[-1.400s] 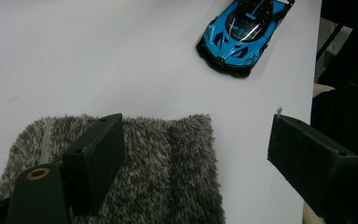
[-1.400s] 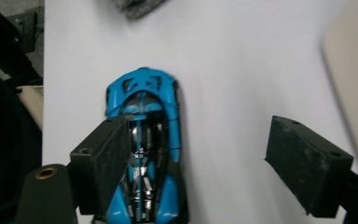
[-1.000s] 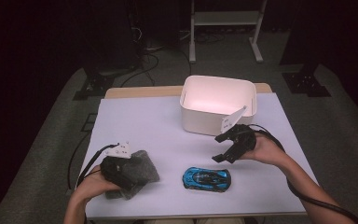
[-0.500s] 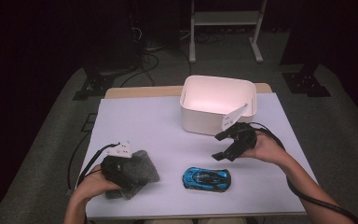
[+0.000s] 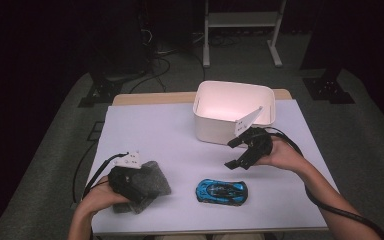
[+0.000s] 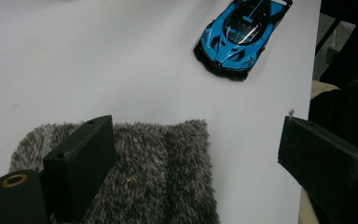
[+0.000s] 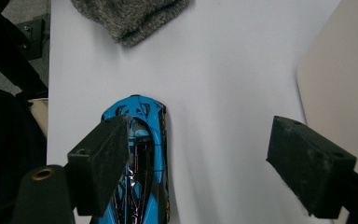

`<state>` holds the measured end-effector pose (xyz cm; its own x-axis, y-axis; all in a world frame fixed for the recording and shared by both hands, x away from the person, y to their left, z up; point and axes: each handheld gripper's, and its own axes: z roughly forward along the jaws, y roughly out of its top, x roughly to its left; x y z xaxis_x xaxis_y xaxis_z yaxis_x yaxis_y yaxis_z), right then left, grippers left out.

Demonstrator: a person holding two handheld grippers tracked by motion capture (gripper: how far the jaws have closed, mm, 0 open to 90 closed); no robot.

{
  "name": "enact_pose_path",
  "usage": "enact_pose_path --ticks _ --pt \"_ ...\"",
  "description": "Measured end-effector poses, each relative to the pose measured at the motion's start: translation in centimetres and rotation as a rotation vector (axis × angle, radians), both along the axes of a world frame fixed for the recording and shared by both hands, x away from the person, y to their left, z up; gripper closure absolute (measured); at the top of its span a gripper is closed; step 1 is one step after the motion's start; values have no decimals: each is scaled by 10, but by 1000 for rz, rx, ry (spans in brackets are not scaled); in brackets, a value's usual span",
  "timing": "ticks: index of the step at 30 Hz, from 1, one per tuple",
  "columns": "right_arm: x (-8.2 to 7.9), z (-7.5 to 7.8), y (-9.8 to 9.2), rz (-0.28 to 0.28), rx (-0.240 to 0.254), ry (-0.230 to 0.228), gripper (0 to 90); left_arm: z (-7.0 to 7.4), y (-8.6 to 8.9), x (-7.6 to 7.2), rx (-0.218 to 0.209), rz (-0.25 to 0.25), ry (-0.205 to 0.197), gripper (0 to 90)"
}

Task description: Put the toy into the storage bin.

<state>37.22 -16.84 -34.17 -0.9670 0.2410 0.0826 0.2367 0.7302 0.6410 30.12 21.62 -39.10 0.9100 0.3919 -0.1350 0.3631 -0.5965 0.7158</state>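
Note:
A blue toy car lies near the table's front edge; it also appears in the left gripper view and under the right gripper's left jaw. A grey fuzzy cloth rests at the front left. My left gripper hovers over the cloth, open, holding nothing. My right gripper hangs open above the table between the car and the white bin, empty.
The white bin stands at the back right of the white table; its side shows at the right of the right gripper view. Dark floor, cables and a stand lie beyond the table's far edge.
None visible; both grippers, the car and the cloth stay where they were.

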Motion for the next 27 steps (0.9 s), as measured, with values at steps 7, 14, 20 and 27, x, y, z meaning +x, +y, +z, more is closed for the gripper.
enact_pose_path --ticks 7,14,20,27 --pt "7 14 1 5 -1 -11 193 0 -3 -1 3 -4 -4 102" --pt "20 36 3 -6 -17 -46 194 -2 -4 0 12 -11 -1 99" --pt "36 52 4 -15 -31 -77 194 -2 -4 1 20 -1 5 96" --pt "60 57 8 -40 -73 -83 203 -1 -4 1 18 2 2 96"
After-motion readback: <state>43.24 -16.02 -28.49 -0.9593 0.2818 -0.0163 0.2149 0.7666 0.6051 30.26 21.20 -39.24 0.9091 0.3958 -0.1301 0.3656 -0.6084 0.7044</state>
